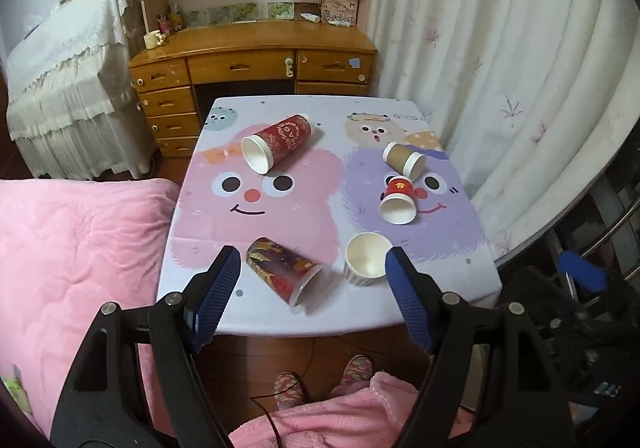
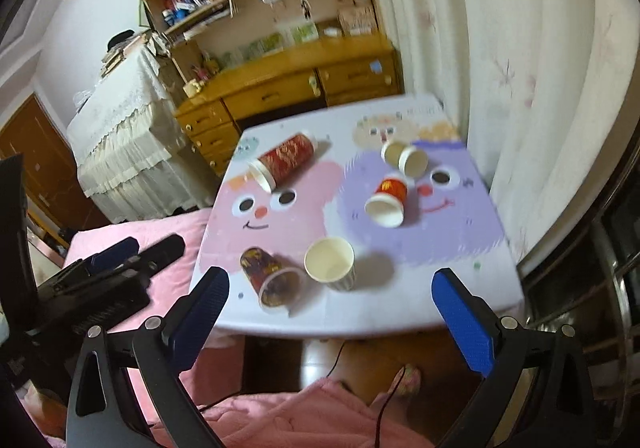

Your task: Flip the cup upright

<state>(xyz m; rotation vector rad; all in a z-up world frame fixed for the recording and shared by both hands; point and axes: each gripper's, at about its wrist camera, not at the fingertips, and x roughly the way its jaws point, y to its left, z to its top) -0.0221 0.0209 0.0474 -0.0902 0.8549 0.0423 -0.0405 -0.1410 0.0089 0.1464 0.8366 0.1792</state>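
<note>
A small bench (image 1: 280, 312) covered with a cartoon-face cloth holds five paper cups. Four lie on their sides: a tall red patterned cup (image 1: 277, 143) at the far left, a brown cup (image 1: 404, 159) at the far right, a small red cup (image 1: 398, 199) just in front of the brown one, and a dark patterned cup (image 1: 285, 272) near the front edge, its mouth facing the viewer. Just beside that last cup, a striped cup (image 1: 367, 259) stands upright, mouth open to the ceiling.

The left gripper (image 1: 312, 268) hovers above the front edge, its fingers spread wide and empty, framing the dark patterned cup and part of the striped cup. The right gripper (image 2: 330, 284) also hangs short of the bench, its fingers spread apart and holding nothing; its view is slightly blurred.

Judged from this layout, the main risk is the close spacing at the front. If the dark patterned cup (image 2: 272, 278) is the one picked next, a wide finger could clip the striped cup (image 2: 331, 263) and topple it. The fallen cup can also roll when nudged, and it lies close to the front edge, so a glancing touch might send it to the floor. Paper walls are thin; a hard squeeze could crush them. The brown and small red cups lie close together, so reaching for one may disturb the other.
</note>
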